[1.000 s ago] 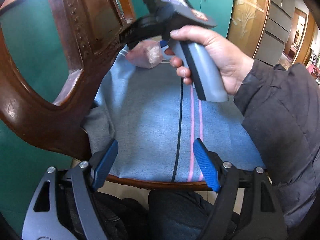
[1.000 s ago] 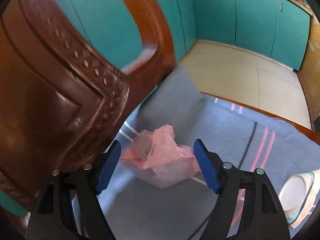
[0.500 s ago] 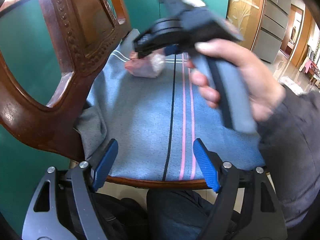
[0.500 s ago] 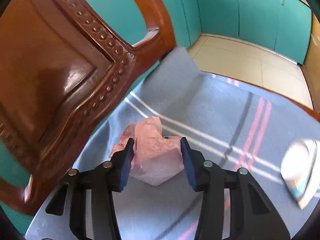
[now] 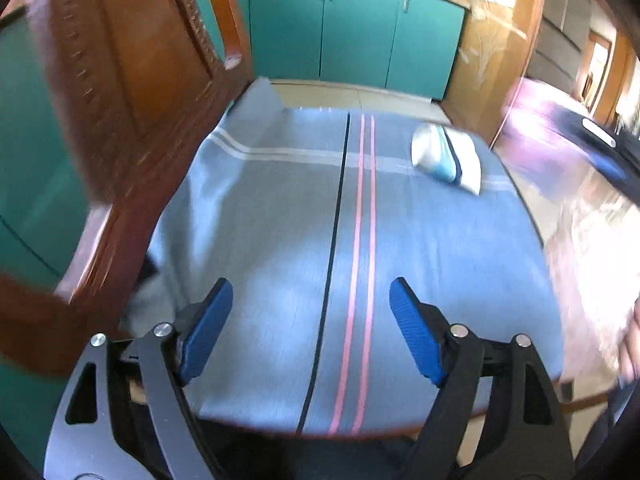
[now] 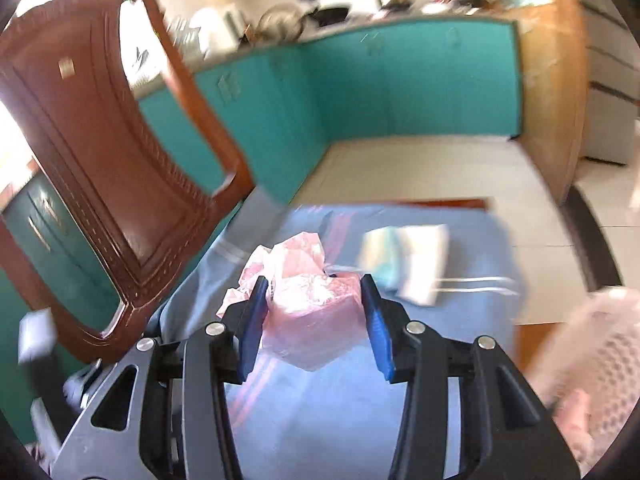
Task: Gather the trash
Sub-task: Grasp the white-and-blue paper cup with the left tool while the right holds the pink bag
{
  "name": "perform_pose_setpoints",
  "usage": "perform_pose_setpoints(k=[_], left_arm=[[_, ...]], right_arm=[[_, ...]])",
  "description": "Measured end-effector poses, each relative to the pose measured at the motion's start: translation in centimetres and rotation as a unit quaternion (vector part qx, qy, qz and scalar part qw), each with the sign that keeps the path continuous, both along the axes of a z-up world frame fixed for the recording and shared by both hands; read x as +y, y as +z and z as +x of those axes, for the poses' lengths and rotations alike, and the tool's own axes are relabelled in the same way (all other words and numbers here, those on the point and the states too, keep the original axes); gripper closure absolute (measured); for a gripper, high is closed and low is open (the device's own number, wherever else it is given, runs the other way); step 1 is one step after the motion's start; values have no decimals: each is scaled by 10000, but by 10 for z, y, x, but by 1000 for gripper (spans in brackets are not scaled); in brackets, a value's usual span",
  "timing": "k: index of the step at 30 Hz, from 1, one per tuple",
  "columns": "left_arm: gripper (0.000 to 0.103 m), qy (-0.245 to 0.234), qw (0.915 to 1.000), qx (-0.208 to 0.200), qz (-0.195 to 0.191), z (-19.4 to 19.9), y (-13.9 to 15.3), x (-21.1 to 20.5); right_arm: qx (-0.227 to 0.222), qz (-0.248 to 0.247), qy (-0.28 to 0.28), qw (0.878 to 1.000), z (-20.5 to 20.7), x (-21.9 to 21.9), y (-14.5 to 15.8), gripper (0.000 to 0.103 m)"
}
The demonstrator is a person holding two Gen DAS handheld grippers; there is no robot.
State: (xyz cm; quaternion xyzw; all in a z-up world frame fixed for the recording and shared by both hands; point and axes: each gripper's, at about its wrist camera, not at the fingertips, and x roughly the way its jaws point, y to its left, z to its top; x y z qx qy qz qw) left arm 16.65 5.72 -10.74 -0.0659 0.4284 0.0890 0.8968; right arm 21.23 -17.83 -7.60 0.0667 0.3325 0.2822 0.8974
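Pinching pink bag (image 6: pixel 312 312) — right gripper (image 6: pixel 314 320); left gripper (image 5: pixel 308 328) spread, opening, empty — white-and-blue packet (image 5: pixel 446 158) uncollected beyond its tips.

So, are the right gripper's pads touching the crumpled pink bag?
Touching. The right wrist view shows the right gripper with both blue pads pressed against the pink bag, leaving no gap on either side.

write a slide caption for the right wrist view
Right gripper clamps a crumpled pink plastic bag, lifted above the blue striped cloth.
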Motion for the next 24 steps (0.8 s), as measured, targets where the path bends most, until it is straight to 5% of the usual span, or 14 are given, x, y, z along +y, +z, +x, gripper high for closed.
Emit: perform_pose_setpoints(k=[4,9,14,20,24], left_arm=[[16,-271,9990,-67,-360,43,3,-9],[13,-798,9966,-39,-189,107,4,-60],[7,-841,9962,222,91,172,-3,-100],[7,-925,9900,663,838,209,-27,-140],[7,-922,9888,942,704,215,-45,-138]], right_arm=[[-294,62,-651,9974,-20,-66,22,56],[-227,-239,-1577,9869,-32,-134,21,56],[-14,-242,-2024,9790,-38,-175,7,56],[293,-46,-2202,9750,-31,-188,-11,56],[331,-87,-2129,9765,-30,-186,-14,56]])
